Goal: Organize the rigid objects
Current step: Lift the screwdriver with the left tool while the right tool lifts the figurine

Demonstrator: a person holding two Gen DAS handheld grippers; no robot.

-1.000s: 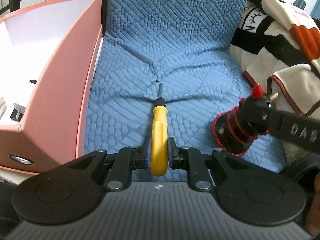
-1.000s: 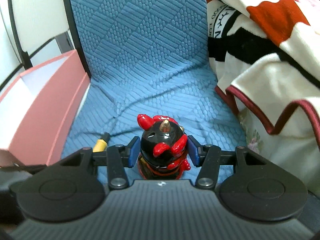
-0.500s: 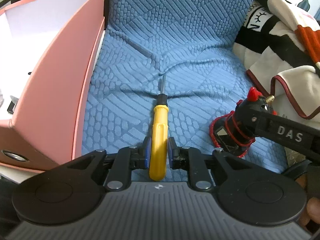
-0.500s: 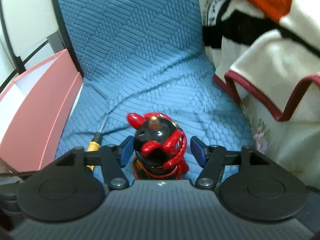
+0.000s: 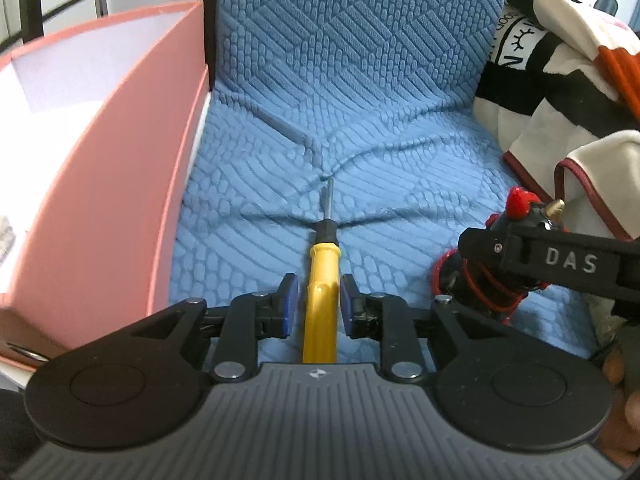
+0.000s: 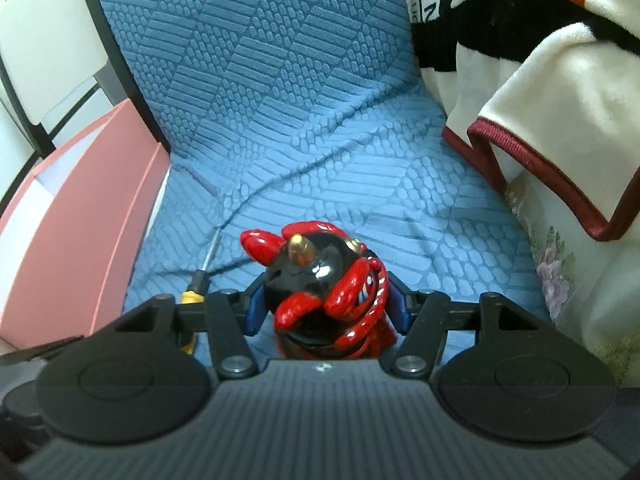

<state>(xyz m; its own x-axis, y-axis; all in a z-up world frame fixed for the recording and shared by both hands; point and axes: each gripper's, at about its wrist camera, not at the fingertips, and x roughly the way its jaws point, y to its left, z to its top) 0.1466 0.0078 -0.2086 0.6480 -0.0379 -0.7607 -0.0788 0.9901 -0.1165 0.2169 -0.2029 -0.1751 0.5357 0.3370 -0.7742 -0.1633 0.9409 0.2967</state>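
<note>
A yellow-handled screwdriver [image 5: 320,280] lies on the blue quilted seat [image 5: 360,160], shaft pointing away. My left gripper [image 5: 318,304] straddles its handle with a small gap on each side, so it is open. The screwdriver also shows in the right wrist view [image 6: 196,284]. My right gripper [image 6: 326,306] is shut on a black and red horned figurine [image 6: 324,280], which leans a little. The figurine also shows at the right of the left wrist view [image 5: 516,236], held between the right gripper's fingers.
A pink open box [image 5: 132,160] stands at the left of the seat, also seen in the right wrist view [image 6: 80,208]. A striped cream, black and red blanket [image 6: 560,100] is piled along the right side.
My left gripper's pads have parted slightly from the screwdriver handle. My right gripper opened briefly, then closed on the figurine, which now tilts.
</note>
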